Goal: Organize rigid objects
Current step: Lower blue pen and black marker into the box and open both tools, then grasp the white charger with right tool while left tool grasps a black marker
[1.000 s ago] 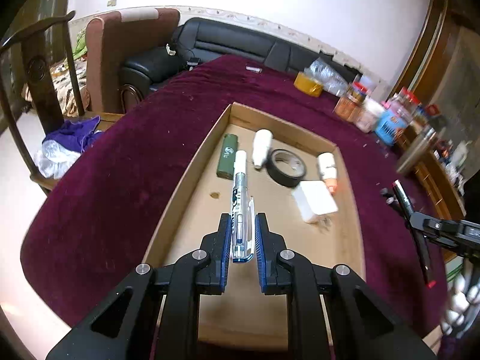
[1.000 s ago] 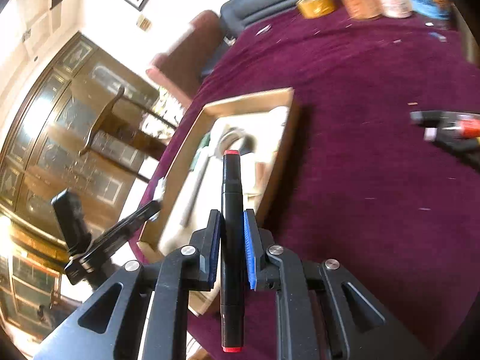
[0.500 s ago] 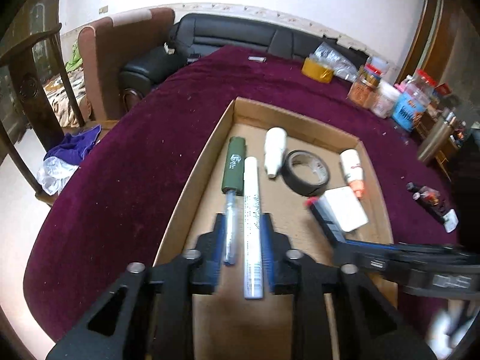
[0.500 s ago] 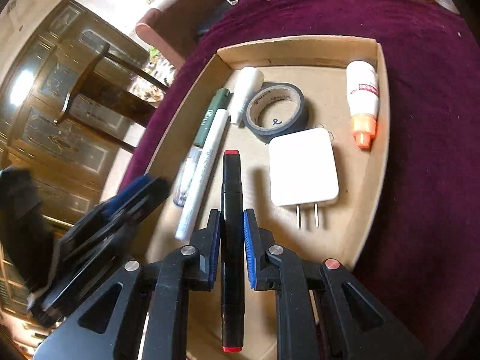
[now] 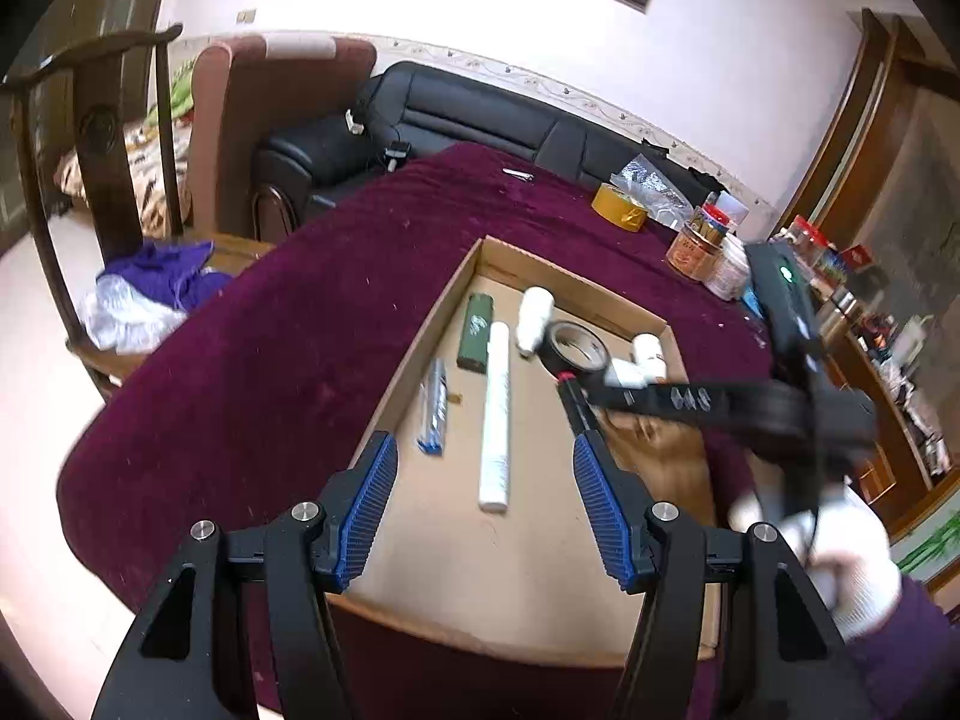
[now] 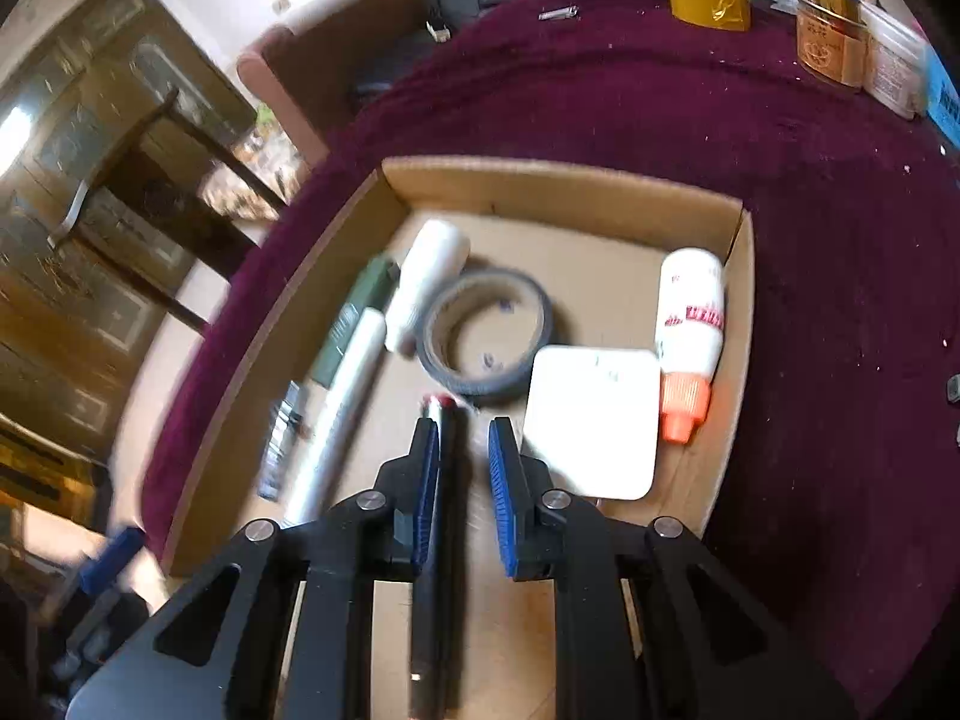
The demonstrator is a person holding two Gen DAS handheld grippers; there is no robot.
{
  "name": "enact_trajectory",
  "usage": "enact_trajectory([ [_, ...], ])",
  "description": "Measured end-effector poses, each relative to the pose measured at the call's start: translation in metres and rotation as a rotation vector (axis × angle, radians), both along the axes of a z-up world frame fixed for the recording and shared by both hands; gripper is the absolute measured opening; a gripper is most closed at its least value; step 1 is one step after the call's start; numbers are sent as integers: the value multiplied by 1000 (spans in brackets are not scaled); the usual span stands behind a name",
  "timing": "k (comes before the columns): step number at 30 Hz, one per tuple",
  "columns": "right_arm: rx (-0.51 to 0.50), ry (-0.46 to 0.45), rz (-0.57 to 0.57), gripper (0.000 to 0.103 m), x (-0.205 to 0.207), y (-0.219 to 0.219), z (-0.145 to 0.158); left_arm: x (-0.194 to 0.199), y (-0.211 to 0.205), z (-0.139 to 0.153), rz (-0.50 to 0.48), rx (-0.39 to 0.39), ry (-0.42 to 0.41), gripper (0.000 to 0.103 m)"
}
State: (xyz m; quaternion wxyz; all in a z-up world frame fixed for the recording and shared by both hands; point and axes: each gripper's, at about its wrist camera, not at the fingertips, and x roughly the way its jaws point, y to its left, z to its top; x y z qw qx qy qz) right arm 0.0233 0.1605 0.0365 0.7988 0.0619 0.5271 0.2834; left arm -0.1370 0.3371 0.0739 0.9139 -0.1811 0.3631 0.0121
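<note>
Lowering into the cardboard box (image 6: 741,324), the right gripper (image 6: 461,474) is seen clamped on a black marker (image 6: 441,480), tape roll (image 6: 486,339) just ahead. Left gripper (image 5: 485,507) jaws are opening, nothing gripped; white pen (image 5: 495,414) lies ahead. Risk: marker tip knocked against the roll on release.

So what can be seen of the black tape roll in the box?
The black tape roll is a ring with a dark, matt outer band and a tan, card-like core bearing small dark marks. It looks partly used, the band thin over the core. It lies flat on the floor of the cardboard box, in the far half. The white tube lies against its left edge, the white charger sits at its near right, and the black marker has its red tip just short of it. Contact cannot be confirmed through the blur.
</note>
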Motion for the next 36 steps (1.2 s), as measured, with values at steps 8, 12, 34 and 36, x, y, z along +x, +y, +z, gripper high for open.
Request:
enact_trajectory([
  [8, 31, -155, -49, 42, -33, -87, 51, -18, -34, 10, -43, 18, -20, 66],
  [12, -74, -215, -222, 55, -29, -179, 53, -27, -73, 13, -131, -34, -29, 66],
  [34, 37, 17, -169, 57, -39, -245, -13, -32, -190, -13, -348, -45, 100, 66],
  [36, 67, 29, -123, 57, -44, -246, -7, -33, -196, -14, -363, -39, 106, 66],
])
